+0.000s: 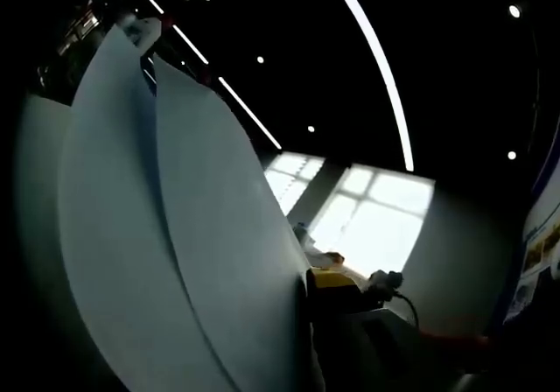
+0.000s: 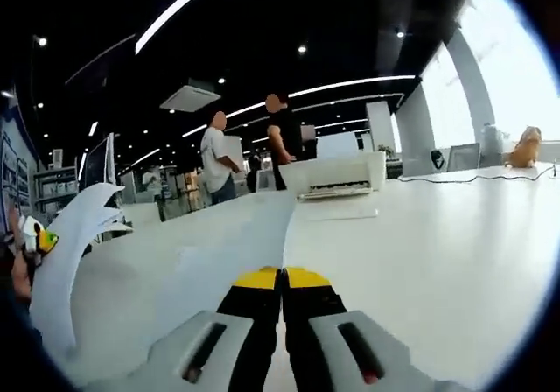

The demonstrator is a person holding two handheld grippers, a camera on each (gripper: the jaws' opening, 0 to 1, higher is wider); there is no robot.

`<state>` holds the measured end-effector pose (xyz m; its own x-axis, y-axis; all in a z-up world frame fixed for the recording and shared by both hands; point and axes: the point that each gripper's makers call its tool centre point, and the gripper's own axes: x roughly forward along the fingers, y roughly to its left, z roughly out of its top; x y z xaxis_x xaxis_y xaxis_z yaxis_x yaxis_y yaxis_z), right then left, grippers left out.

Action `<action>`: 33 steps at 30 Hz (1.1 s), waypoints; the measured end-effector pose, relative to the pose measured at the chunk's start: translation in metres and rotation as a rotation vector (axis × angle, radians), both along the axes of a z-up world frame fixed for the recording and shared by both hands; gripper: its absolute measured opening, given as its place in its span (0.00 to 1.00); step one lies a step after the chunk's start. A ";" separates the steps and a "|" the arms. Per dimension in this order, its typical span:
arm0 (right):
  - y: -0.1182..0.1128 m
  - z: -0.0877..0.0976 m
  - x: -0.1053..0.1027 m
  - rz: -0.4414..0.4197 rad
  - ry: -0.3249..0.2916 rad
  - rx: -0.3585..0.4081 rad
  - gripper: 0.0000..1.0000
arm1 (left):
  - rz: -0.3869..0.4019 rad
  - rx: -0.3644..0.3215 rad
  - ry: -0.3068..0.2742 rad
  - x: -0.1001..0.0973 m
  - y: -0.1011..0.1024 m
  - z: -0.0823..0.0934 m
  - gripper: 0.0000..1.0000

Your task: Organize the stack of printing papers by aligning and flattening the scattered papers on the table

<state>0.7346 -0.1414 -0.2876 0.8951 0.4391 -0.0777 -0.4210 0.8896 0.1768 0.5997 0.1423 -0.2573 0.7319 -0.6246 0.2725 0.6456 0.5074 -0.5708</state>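
The papers (image 1: 175, 234) are standing up on edge right in front of the left claw (image 2: 37, 237), fanning into two or three broad leaves that are bowing away from each other instead of lying as one block. They are covering that claw's own jaws in the left gripper view, so I cannot tell how far it is open, though it seems to be carrying the bundle from below. Just beyond the sheets' far edge, the yellow tip of the right claw (image 1: 337, 283) is sitting close against the paper.

In the right gripper view, the same bundle is curling up well off to the left of the right claw, with its top corners ragged and uneven. The right claw's jaws are pressing fully together; whether a sheet edge is pinched between them I cannot tell. The white table (image 2: 437, 252) is stretching out ahead of it, with a printer (image 2: 337, 178) far ahead and two people (image 2: 214, 160) standing beyond.

The step looks like squaring the sheets. To do it well, the bundle probably needs to be held loosely enough for the leaves to slide, with the lower edge tapped on the table and the right claw nudging the open side flush before anything is laid flat.
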 end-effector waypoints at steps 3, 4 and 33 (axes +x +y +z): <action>0.001 0.010 0.000 0.001 -0.014 -0.001 0.00 | -0.002 0.002 0.002 0.000 -0.001 -0.001 0.10; 0.002 0.014 0.000 0.001 -0.023 -0.005 0.00 | -0.006 -0.004 0.006 0.000 -0.001 -0.001 0.10; 0.051 0.133 -0.042 0.134 -0.253 0.112 0.00 | -0.008 -0.023 0.007 0.001 0.001 0.000 0.11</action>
